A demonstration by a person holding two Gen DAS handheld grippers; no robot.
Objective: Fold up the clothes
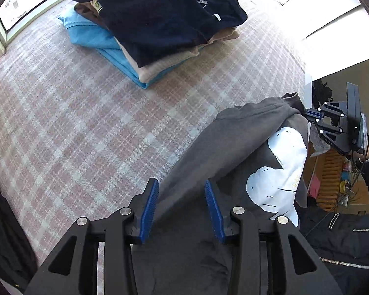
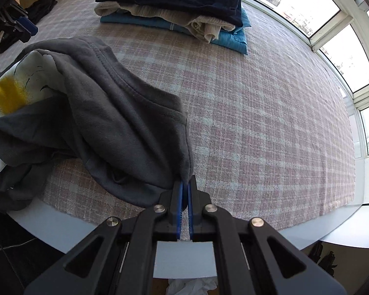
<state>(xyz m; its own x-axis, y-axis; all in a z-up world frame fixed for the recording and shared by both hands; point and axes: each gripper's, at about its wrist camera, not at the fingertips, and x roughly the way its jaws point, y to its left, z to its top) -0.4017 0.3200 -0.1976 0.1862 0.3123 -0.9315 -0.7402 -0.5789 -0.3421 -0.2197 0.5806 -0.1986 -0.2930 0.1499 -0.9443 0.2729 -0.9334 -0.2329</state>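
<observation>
Table edge: grey rim (image 2: 61, 223) curves along the near side; the pink plaid cloth (image 2: 258, 123) stops just short of it.
Open room: wide bare plaid between the grey shirt (image 2: 105, 113) and the folded stack (image 2: 179, 7) at the far side; more bare cloth right of the shirt toward the windows (image 2: 332, 36).
Grey shirt: bunched at the near left, white and yellow print up, part hanging over the rim.
Left gripper (image 1: 182, 206): pointed steeply down, blue pads apart, shirt fabric between them but not pinched.
Right gripper (image 2: 185, 196): pointed steeply down over the near rim, pads clamped on the shirt's hem corner.
Stack: navy on beige on blue, well apart from both grippers.
Far left: dark garment (image 2: 40, 6) lying loose.
</observation>
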